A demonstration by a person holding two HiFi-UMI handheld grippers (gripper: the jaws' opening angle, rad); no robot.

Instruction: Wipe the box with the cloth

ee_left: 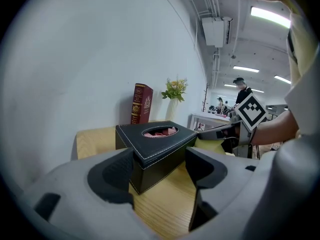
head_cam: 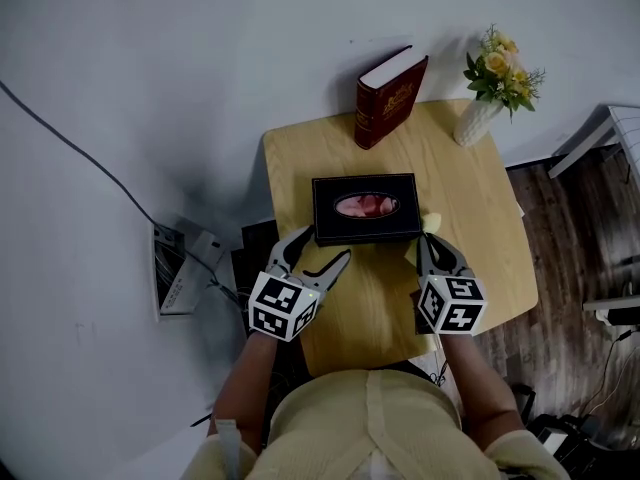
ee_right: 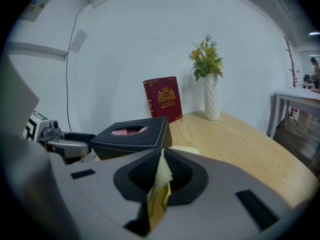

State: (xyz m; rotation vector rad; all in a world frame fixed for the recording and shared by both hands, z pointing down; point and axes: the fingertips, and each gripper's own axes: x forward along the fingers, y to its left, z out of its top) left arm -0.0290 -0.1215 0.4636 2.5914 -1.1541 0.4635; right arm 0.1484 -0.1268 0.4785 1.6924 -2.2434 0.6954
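Observation:
A black leather tissue box (head_cam: 365, 209) with an oval opening and pink tissue sits mid-table; it also shows as the box (ee_left: 156, 144) and the box (ee_right: 132, 133). My left gripper (head_cam: 318, 252) stands open at the box's near left corner; its jaws flank that corner, gripper (ee_left: 159, 170). My right gripper (head_cam: 428, 238) is shut on a pale yellow cloth (head_cam: 430, 225) just right of the box's near right corner. The cloth (ee_right: 160, 186) is pinched between the jaws, gripper (ee_right: 161, 159).
A red book (head_cam: 388, 95) stands at the table's far edge and a white vase of yellow flowers (head_cam: 485, 93) at the far right corner. The wooden table (head_cam: 490, 218) is small; a cable and power strip (head_cam: 180, 263) lie on the floor to the left.

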